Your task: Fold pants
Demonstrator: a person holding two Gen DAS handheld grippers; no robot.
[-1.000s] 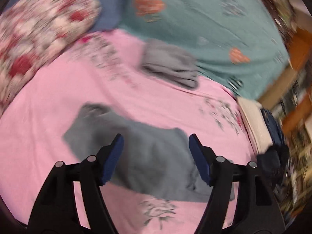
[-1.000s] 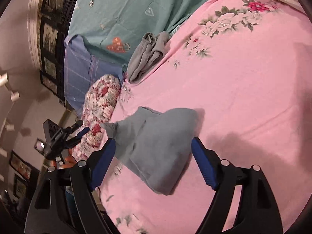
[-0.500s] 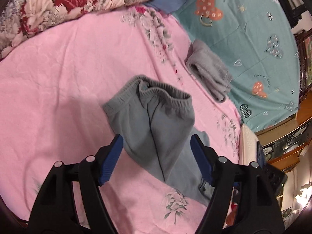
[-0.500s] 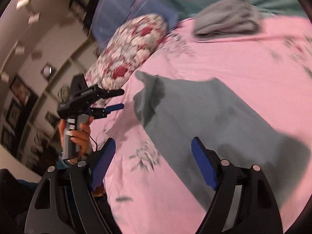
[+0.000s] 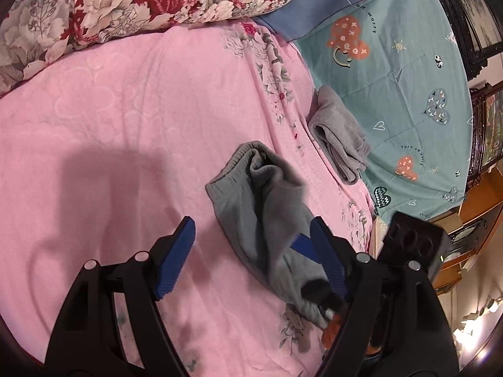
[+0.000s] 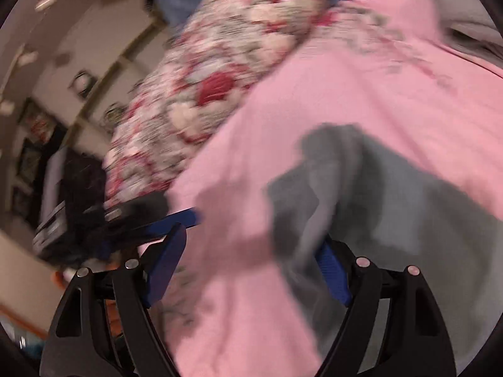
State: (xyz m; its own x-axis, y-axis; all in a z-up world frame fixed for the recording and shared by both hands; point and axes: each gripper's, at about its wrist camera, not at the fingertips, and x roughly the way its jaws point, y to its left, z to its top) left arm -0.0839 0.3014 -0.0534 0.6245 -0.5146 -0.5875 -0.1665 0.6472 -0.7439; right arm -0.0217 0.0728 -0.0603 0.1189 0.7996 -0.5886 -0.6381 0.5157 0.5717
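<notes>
Your grey pants lie bunched on the pink floral bedsheet, elastic waistband toward the rose-patterned pillow. Your left gripper hovers over them, its jaws apart and just widened, cloth lying between the blue pads but unpressed. Your right gripper sits at the pants' near edge in a blurred view, jaws apart, gripping nothing. A second folded grey garment rests well apart, on the teal heart-print cover.

Bedroom in a home: bed with pink floral sheet, rose-print pillow at its head edge, teal heart-print quilt; wooden shelving stood beyond.
</notes>
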